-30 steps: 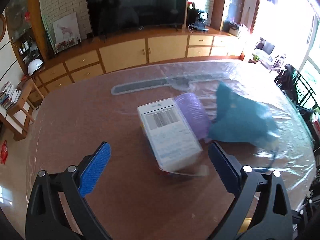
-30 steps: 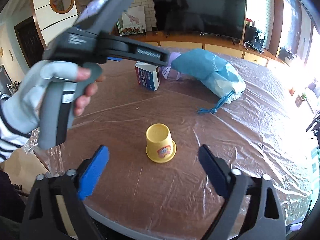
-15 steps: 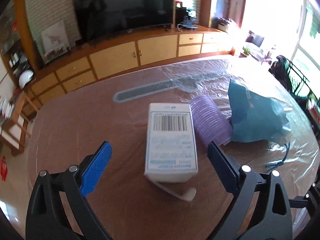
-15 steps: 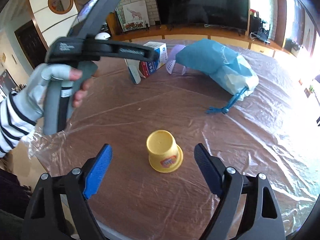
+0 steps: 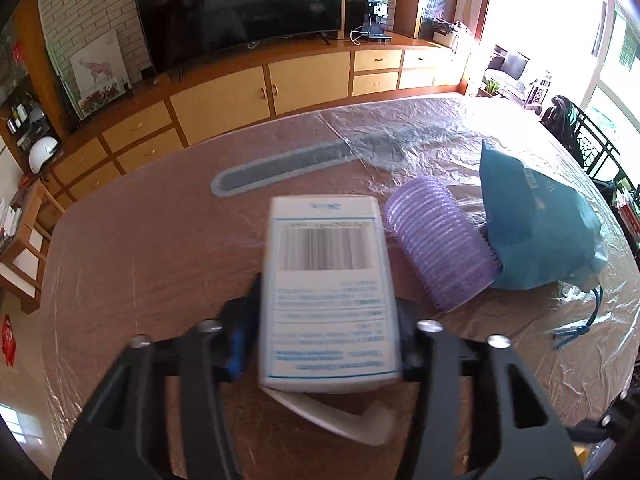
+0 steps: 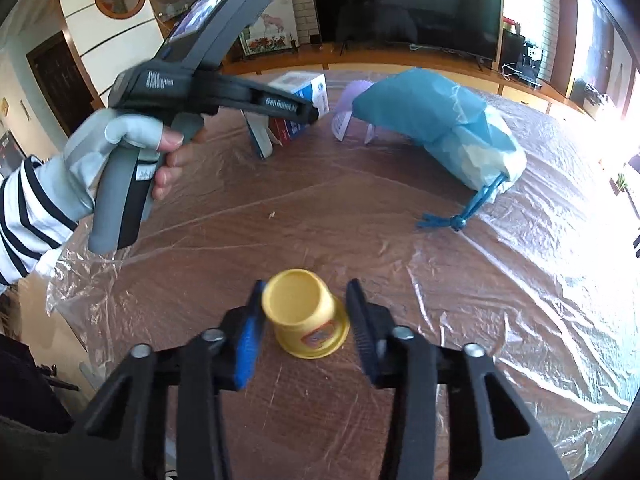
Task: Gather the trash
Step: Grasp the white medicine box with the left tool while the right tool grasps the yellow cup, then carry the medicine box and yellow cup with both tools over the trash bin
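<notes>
In your left wrist view, your left gripper (image 5: 326,344) has its blue-padded fingers (image 5: 236,344) pressed against both sides of a white cardboard carton (image 5: 328,296). The carton is a flat-faced rectangular box with a blurred barcode and blue-printed lines too smeared to read, and an opened flap hangs at its near end. Just to its right lies a ribbed lilac cylinder (image 5: 440,240), touching a crumpled teal drawstring bag (image 5: 536,224). All of this rests on a brown wooden table (image 5: 140,248) under wrinkled clear plastic film.

In your right wrist view, your right gripper (image 6: 306,324) has its fingers (image 6: 246,344) closed in around an upturned yellow plastic cup (image 6: 304,316), a tapered round cup with a small picture label near its rim. The left pad touches it; contact on the right side is hard to judge. Farther back, your left gripper's body reads "GenRobot.AI" as it holds the carton, whose red and blue side panel shows. The teal bag shows pale contents through its thin fabric and ends in a knotted blue cord.
</notes>
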`<move>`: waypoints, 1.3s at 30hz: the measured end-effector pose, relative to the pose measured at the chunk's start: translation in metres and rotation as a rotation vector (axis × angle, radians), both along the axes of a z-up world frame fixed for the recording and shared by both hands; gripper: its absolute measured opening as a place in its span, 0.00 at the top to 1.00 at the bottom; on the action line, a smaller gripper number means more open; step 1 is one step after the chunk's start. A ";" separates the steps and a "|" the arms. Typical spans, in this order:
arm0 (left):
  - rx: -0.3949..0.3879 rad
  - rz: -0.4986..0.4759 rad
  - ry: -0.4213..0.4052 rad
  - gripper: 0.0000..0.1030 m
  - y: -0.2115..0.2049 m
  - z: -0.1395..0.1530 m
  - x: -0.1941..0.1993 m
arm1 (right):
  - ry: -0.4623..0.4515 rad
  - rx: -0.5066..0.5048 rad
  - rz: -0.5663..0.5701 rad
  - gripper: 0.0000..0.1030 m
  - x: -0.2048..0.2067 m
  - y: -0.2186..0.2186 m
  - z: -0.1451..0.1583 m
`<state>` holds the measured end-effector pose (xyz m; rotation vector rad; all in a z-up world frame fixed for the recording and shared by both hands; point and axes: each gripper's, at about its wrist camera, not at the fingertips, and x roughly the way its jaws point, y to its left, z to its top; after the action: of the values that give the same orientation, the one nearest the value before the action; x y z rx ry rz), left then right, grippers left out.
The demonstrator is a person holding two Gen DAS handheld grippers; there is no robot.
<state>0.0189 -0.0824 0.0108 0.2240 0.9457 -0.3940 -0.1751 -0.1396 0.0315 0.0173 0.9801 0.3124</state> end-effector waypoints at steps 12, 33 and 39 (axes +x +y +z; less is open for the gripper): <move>-0.042 0.020 -0.009 0.54 0.010 0.013 -0.014 | -0.007 0.078 -0.035 0.66 0.003 -0.021 0.008; -0.127 0.046 -0.008 0.54 0.027 0.028 -0.129 | 0.020 0.184 -0.098 0.66 -0.001 -0.083 0.014; -0.105 0.042 -0.003 0.54 0.020 0.026 -0.158 | 0.020 0.167 -0.083 0.66 -0.010 -0.086 0.016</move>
<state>-0.1393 -0.0623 0.0367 0.1092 0.9223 -0.4032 -0.1853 -0.2257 0.0478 0.2128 0.9687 0.3168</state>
